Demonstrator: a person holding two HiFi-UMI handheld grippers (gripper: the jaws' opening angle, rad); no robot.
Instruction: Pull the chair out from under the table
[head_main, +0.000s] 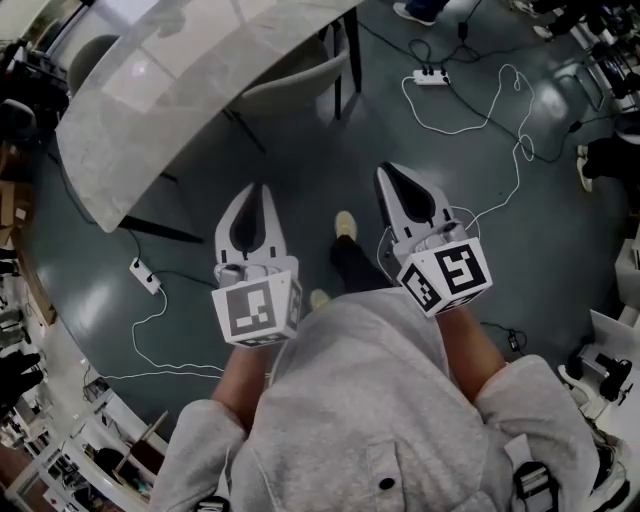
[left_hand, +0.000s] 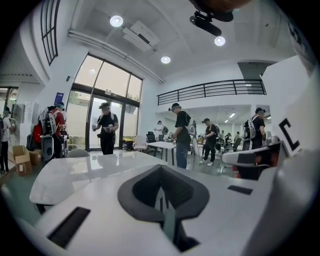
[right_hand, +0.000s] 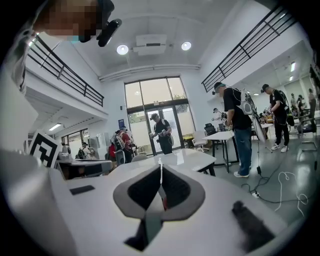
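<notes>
The left tool (head_main: 260, 190) and the right tool (head_main: 386, 172) are held side by side, a shoe (head_main: 345, 225) on the floor between them. Both are white hard plastic with dark grey padded insides that taper to a point. Each carries a cube (head_main: 255, 310) with black-and-white square markers at its rear. In the left gripper view, the left tool (left_hand: 161, 199) has its jaws pressed together with nothing between them. The right gripper view shows the right tool (right_hand: 160, 172) also closed and empty, its seam a thin pale line.

The chair (head_main: 295, 80) stands ahead of both tools, apart from them, with its seat tucked under the table (head_main: 180, 90). Its back is a smooth, curved, light grey shell on thin dark legs. The table is ahead and to the left of the left tool. Its top is a long glossy slab, white with faint marble-like veining and rounded corners, and it reflects the ceiling lights.

A brown cardboard box (left_hand: 21, 156) sits on the floor far to the left of the left tool; its contents cannot be made out.

The floor (head_main: 300, 170) is dull, dark grey-green. Thin white cables (head_main: 500, 110) loop across it ahead and to the right of the right tool, running to a white power strip (head_main: 431, 76). The person holding the tools wears soft grey fleece sleeves (head_main: 545, 400).
</notes>
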